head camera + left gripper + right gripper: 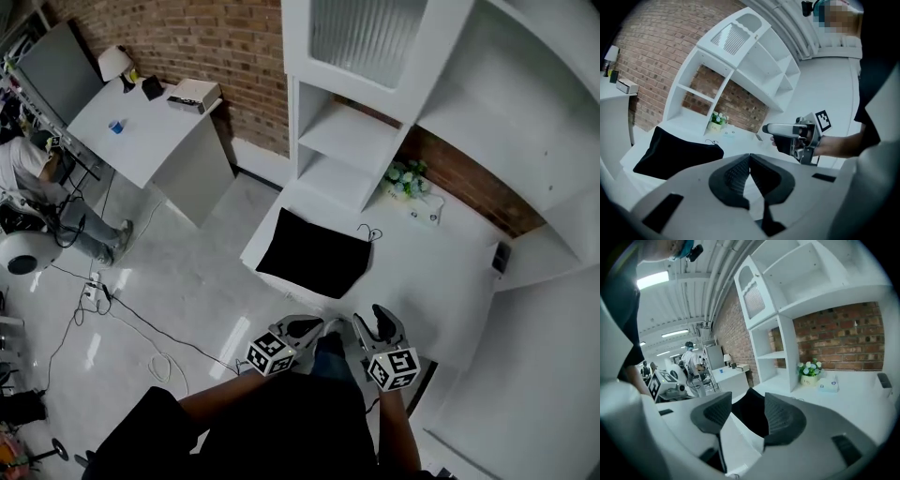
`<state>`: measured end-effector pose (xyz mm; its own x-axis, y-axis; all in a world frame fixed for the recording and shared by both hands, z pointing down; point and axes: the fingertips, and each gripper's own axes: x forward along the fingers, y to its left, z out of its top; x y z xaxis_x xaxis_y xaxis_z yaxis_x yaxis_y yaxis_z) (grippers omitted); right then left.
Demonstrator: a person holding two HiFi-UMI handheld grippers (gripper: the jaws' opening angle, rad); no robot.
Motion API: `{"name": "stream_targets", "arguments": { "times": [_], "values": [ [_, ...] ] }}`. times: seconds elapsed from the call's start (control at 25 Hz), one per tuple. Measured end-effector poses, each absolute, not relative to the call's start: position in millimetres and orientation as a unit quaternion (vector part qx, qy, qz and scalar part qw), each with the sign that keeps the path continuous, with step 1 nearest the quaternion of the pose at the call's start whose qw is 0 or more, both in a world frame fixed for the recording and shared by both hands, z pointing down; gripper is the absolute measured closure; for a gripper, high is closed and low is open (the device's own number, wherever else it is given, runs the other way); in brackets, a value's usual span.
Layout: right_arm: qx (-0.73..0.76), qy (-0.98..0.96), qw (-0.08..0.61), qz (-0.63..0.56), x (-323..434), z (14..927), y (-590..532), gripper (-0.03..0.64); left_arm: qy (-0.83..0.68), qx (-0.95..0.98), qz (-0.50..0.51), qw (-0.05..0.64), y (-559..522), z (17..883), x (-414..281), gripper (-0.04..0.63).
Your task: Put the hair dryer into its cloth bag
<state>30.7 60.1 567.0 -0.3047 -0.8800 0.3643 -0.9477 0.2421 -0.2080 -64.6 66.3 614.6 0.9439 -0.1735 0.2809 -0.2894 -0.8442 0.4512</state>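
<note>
The black cloth bag (pixel 312 253) lies flat on the white table (pixel 422 281), its drawstring (pixel 367 231) trailing off its far right corner. No hair dryer shows in any view. Both grippers hang side by side off the table's near edge, short of the bag. My left gripper (pixel 309 326) is shut, its pads meeting with nothing between them (pixel 750 157). My right gripper (pixel 372 322) is open and empty (pixel 743 408). The bag (pixel 675 152) lies to the left beyond the left jaws, and shows through the gap of the right ones (pixel 749 409).
A white shelf unit (pixel 347 141) stands on the table's far side against the brick wall. A small pot of flowers (pixel 405 180), a little white box (pixel 427 214) and a dark object (pixel 502 256) sit near it. A white desk (pixel 150 127) and a seated person (pixel 28 169) are at the left.
</note>
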Motion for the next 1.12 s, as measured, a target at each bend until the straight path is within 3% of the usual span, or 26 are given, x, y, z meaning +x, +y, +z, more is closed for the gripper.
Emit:
{"name": "stream_targets", "arguments": {
  "times": [0.2,0.28,0.36,0.64,0.84,1.12],
  "values": [
    [0.623,-0.763,0.056,0.163,-12.9,524.8,88.1,0.466,-0.136,0.958,0.071,0.242,81.7,569.8,-95.0,0.577],
    [0.640,-0.752,0.054,0.152,-27.1,511.1,100.6,0.557,-0.161,0.960,0.073,0.216,83.2,555.4,-104.9,0.577],
    [0.654,-0.741,0.060,0.139,-40.6,503.1,109.2,0.598,-0.174,0.966,0.069,0.180,82.5,542.3,-113.3,0.577],
    [0.688,-0.719,0.036,0.092,-66.3,461.3,125.1,0.598,-0.173,0.967,0.019,0.185,81.0,492.1,-126.5,0.577],
    [0.710,-0.701,0.022,0.064,-66.9,431.6,128.1,0.598,-0.169,0.974,-0.018,0.149,91.0,453.4,-128.2,0.577],
    [0.711,-0.699,0.060,0.047,-93.9,436.5,127.4,0.598,-0.162,0.979,-0.028,0.120,103.3,442.4,-127.1,0.575]
  ]
}}
